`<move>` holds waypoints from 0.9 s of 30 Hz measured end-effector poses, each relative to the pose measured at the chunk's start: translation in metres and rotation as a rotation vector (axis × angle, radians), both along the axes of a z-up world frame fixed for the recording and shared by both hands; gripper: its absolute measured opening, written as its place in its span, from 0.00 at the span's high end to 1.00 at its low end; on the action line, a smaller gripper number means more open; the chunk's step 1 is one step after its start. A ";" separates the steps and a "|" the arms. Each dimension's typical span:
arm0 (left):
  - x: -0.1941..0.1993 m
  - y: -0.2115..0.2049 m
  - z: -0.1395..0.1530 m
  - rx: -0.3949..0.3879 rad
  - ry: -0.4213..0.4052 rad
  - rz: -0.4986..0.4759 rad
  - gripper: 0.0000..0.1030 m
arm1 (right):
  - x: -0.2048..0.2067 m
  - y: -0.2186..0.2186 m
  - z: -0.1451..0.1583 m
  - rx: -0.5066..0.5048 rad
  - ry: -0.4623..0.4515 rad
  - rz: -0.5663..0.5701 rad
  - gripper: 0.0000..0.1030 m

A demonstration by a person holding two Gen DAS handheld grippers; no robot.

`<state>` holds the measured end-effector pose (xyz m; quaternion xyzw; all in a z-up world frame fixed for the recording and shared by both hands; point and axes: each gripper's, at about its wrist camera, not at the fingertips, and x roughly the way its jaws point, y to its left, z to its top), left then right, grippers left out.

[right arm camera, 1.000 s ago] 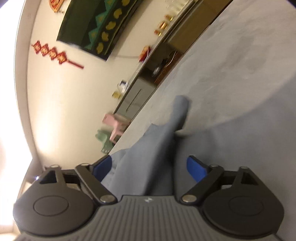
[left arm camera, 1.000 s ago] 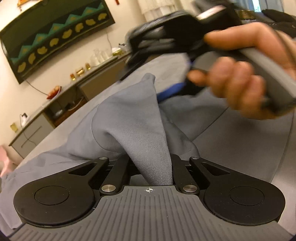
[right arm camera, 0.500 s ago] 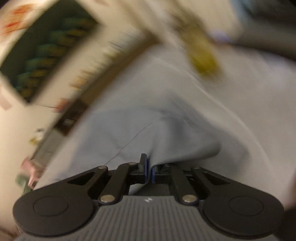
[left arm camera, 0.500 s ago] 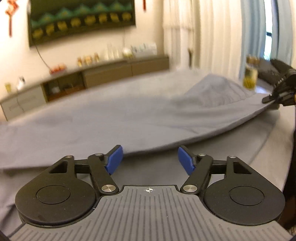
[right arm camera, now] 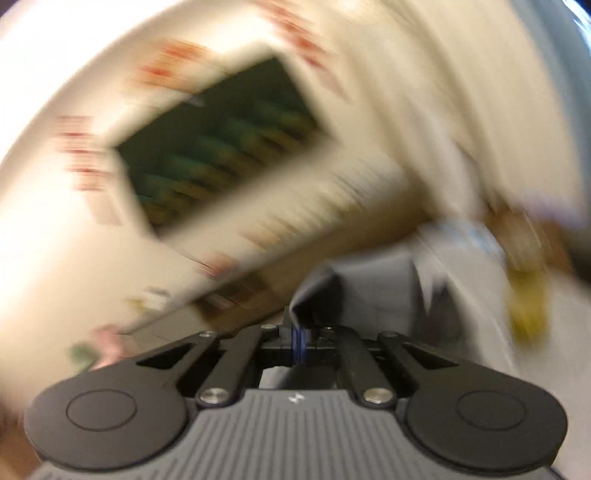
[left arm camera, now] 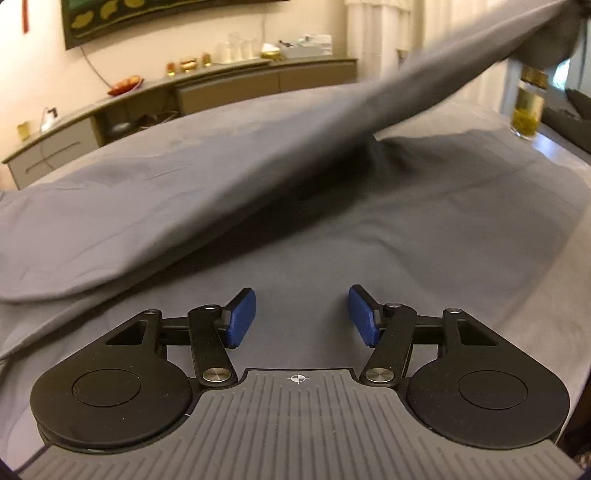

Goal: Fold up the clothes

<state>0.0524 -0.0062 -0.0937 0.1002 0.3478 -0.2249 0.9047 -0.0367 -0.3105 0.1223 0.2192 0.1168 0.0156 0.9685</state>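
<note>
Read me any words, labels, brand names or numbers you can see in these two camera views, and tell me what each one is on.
No text can be read in either view.
Wall hanging: gold shapes on dark green, no letters.
Red wall decorations: too blurred to read.
Jar: no readable label.
Left claw body: only a crosshair mark, no words.
Right claw body: a small white logo mark, no letters.

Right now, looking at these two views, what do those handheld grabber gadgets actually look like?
Both look alike. The left gripper has a grey ribbed body with a small crosshair mark, two round black discs at its sides, and black linkage bars with silver pivot pins. Its jaws carry blue ribbed pads. The right gripper has the same grey ribbed body, black discs and bars, with a sliver of blue showing. No cables, hands or sleeves show.
</note>
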 end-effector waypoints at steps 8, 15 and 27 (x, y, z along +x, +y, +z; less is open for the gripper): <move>0.007 -0.006 -0.001 -0.026 0.001 0.047 0.50 | -0.013 -0.075 -0.157 0.509 0.593 -0.265 0.95; -0.008 0.030 0.002 -0.033 0.000 0.130 0.55 | -0.004 -0.068 -0.151 0.462 0.572 -0.416 0.97; 0.029 0.031 0.003 -0.039 0.006 0.135 0.55 | 0.037 -0.081 -0.176 0.448 0.613 -0.575 1.00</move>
